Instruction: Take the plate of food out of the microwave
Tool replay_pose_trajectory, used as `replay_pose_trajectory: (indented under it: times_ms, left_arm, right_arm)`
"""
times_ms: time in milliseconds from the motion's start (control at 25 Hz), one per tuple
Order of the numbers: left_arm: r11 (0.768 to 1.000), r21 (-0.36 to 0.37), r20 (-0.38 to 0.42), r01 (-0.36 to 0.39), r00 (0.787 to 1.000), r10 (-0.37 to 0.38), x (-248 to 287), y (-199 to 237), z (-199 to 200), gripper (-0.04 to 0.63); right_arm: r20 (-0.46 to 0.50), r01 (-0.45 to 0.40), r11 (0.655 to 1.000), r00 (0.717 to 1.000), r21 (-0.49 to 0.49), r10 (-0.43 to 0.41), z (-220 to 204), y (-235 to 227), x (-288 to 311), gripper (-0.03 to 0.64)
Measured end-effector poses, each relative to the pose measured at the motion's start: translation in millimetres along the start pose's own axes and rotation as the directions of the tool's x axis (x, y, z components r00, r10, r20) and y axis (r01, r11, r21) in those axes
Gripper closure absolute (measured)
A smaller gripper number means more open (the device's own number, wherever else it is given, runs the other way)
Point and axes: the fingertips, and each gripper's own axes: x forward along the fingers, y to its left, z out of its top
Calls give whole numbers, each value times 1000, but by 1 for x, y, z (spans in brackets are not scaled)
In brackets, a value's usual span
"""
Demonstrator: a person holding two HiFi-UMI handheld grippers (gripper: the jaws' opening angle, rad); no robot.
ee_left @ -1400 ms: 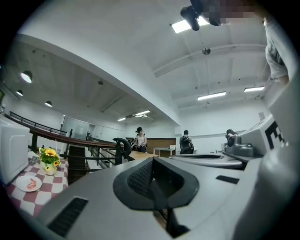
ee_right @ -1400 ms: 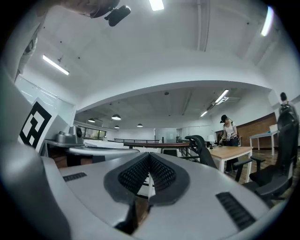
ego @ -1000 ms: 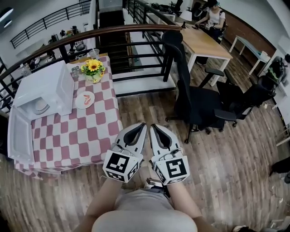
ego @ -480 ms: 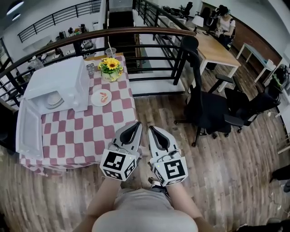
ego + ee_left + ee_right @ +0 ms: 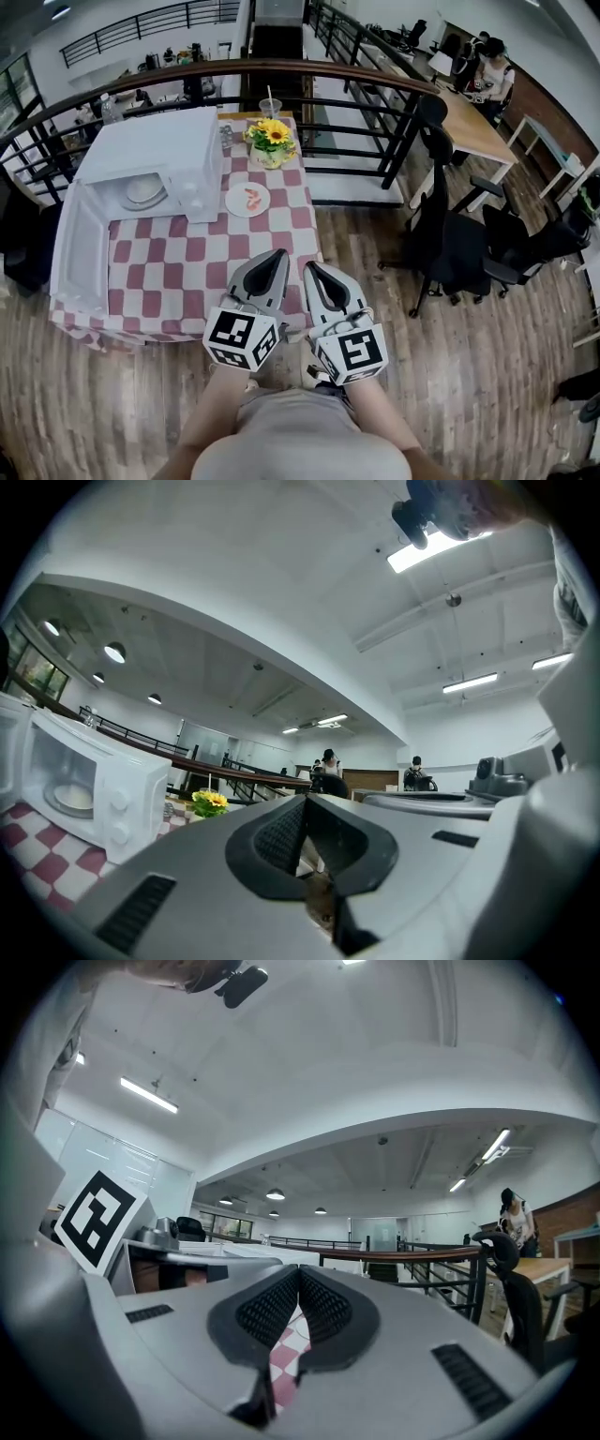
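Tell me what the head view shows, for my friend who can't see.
The left gripper and right gripper are held side by side, jaws shut, pointing at a checked table. On it sits a white microwave with its door open and a plate inside, a plate of food beside it, and sunflowers.

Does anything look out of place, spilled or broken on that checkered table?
Nothing is spilled or broken. The only standout is the microwave, whose door stands wide open with a white dish inside. A plate of food sits flat on the cloth beside it.
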Motion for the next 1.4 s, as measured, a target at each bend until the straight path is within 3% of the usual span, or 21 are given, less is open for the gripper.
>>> replay_pose_trajectory:
  times_ms: [800, 1400]
  left_arm:
    - [983, -33, 29, -181, 983, 182, -122, 147, 24, 594]
    - [960, -34, 12, -278, 960, 278, -151, 203, 24, 594]
  right_arm:
    - [-23, -159, 987, 987, -11, 159, 1, 160, 80, 592]
    - [-30, -235, 972, 971, 16, 236, -6, 199, 119, 592]
